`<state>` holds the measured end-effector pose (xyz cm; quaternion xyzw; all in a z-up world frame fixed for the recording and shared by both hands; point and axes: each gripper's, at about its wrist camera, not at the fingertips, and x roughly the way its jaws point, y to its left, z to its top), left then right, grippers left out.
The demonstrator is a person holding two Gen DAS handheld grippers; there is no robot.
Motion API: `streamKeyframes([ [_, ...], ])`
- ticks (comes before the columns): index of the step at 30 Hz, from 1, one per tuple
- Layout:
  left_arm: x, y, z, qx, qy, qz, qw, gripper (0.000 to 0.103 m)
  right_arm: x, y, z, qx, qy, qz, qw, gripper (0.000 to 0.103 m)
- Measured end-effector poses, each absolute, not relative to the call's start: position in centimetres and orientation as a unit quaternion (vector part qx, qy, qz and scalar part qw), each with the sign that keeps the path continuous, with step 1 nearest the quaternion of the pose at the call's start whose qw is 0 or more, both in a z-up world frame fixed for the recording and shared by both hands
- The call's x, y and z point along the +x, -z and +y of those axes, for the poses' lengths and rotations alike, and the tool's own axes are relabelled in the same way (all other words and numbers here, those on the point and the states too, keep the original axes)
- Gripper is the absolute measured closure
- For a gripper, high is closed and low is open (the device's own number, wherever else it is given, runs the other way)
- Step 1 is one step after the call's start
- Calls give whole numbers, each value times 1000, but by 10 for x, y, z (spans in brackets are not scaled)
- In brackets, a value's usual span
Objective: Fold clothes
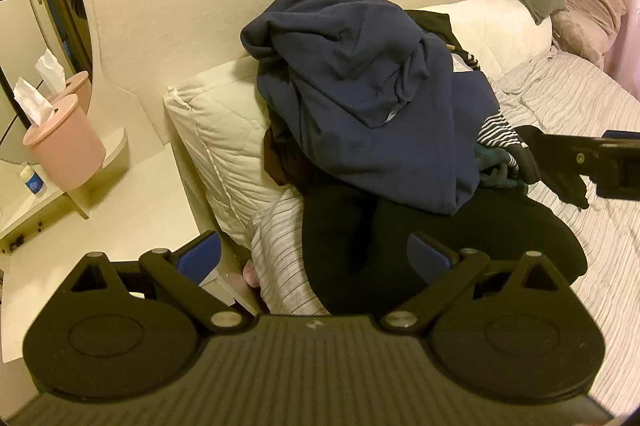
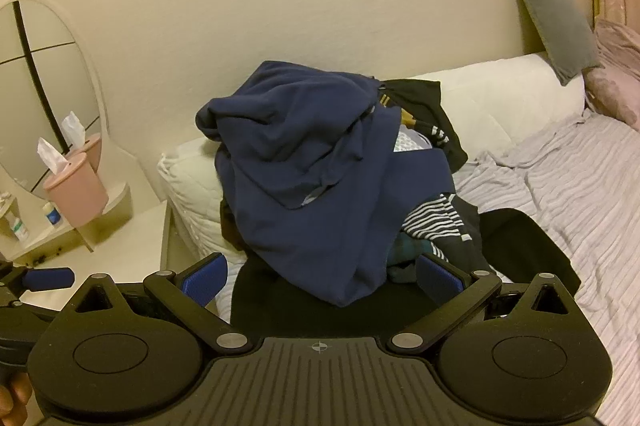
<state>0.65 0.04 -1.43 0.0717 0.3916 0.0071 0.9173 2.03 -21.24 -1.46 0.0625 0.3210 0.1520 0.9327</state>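
Note:
A heap of clothes lies on the bed against the wall. On top is a crumpled navy garment [image 1: 360, 98] [image 2: 304, 186]. A black garment [image 1: 400, 250] [image 2: 516, 242] spreads out under it toward me, and a black-and-white striped piece [image 1: 498, 134] [image 2: 432, 218] pokes out on the right. My left gripper [image 1: 316, 258] is open, its blue pads either side of the black garment's near edge and just short of it. My right gripper [image 2: 322, 276] is open too, with the navy hem and the black cloth between its pads. One of its fingers [image 1: 570, 188] shows at the right of the pile.
A white quilted pillow [image 1: 216, 138] sits left of the heap. Beside it is a white bedside table [image 1: 120, 210] with a pink tissue box [image 1: 64, 142], a small bottle and an oval mirror. A grey cushion [image 2: 556, 26] and a pink pillow [image 2: 616, 78] lie far right on the striped sheet [image 2: 580, 186].

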Motion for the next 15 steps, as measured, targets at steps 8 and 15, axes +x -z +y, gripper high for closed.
streamKeyframes([
  [8,7,16,1,69,-6,396,916,5,22,15,-213,64,-151,327,931,0],
  [15,6,17,-2,73,8,390,918,5,17,15,-218,65,-155,327,930,0],
])
